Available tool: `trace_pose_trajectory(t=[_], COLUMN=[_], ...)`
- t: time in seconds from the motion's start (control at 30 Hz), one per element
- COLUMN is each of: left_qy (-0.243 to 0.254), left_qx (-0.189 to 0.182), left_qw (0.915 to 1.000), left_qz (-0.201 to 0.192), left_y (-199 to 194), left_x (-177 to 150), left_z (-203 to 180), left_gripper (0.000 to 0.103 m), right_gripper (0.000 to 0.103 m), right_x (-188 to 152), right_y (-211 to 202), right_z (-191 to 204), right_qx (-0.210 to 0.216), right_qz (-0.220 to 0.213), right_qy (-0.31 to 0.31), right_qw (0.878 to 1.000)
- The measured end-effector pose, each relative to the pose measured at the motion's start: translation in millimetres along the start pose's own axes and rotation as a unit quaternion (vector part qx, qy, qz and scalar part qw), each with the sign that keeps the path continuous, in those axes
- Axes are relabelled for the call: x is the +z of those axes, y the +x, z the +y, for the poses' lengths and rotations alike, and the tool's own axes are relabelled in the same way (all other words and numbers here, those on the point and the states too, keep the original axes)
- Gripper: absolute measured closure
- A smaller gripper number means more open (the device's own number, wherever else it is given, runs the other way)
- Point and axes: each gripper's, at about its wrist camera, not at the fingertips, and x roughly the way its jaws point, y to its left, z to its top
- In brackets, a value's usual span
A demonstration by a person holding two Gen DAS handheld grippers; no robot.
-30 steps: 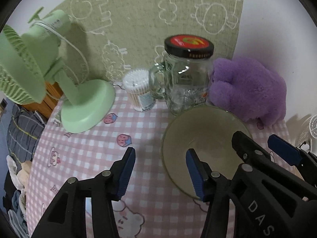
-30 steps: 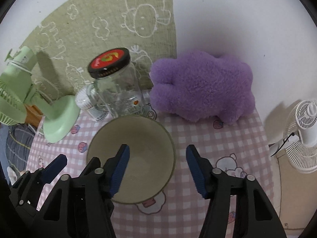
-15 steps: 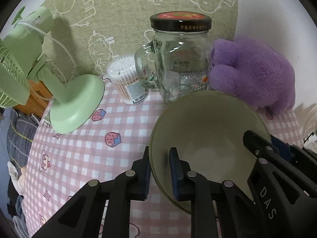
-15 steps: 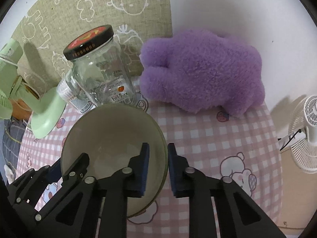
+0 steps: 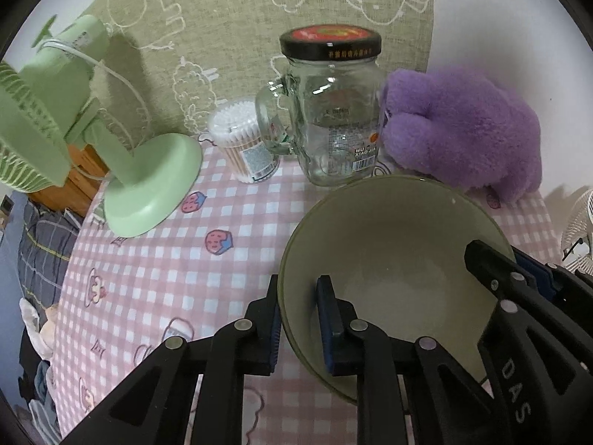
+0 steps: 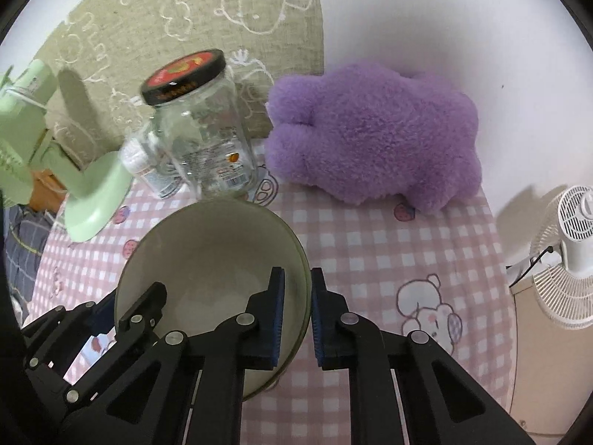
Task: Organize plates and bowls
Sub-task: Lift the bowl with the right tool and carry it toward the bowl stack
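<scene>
Gripping one bowl [image 5: 393, 259] from both sides, the two grippers each pinched its rim between blue pads; the left gripper [image 5: 298, 322] clamped the rim's left side and the right gripper [image 6: 298, 298] clamped the rim's right side, one pad inside the bowl and one outside in each case; the pale green-grey bowl sat over the middle of the table [image 6: 370, 244], which was covered in a pink checked cloth, and whether its base touched the cloth could not be told.

Slipping seemed the main risk; the pads held only a thin, smooth, curved rim, so an uneven lift by one hand could have tilted the bowl and let it slide free; pulling the hands apart or twisting them could have levered the rim out of a grip.

Close behind the bowl, toward the table's far edge, stood a glass jar [image 5: 333, 111] with a black and red lid, almost touching the bowl's far rim; pushing forward could have knocked it over; beside the jar stood a tub of cotton swabs [image 5: 242, 137]; a purple plush toy [image 6: 374, 133] lay at the far right corner; a green desk fan [image 5: 148, 181] stood at the far left corner; a white fan [image 6: 567, 256] stood off the table's right edge; no plates were in view.
</scene>
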Motion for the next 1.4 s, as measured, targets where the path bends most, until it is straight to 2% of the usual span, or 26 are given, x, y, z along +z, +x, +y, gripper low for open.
trace_pose_trajectory(t=[0.43, 0.8, 0.83, 1.4], left_qy=[-0.008, 0.017, 0.020, 0.028], left_qx=[0.004, -0.014, -0.018, -0.063], left_qw=[0.9990, 0.9977, 0.9973, 0.9954], left_qz=[-0.043, -0.064, -0.068, -0.066], left_y=[-87, -144, -150, -195], left_x=[-22, -58, -64, -134], left_z=[19, 34, 36, 89], left_gripper=[0.087, 0.087, 0.087, 0.087], right_gripper=[0.087, 0.087, 0.087, 0.087], right_x=[-17, -60, -64, -137], right_y=[-89, -159, -165, -230], right_z=[19, 35, 38, 98], right_qx=[0.003, -0.014, -0.018, -0.062], right_qz=[-0.039, -0.069, -0.052, -0.044], right_qy=[-0.032, -0.017, -0.012, 0.009], right_qw=[0.999, 0.997, 0.998, 0.997])
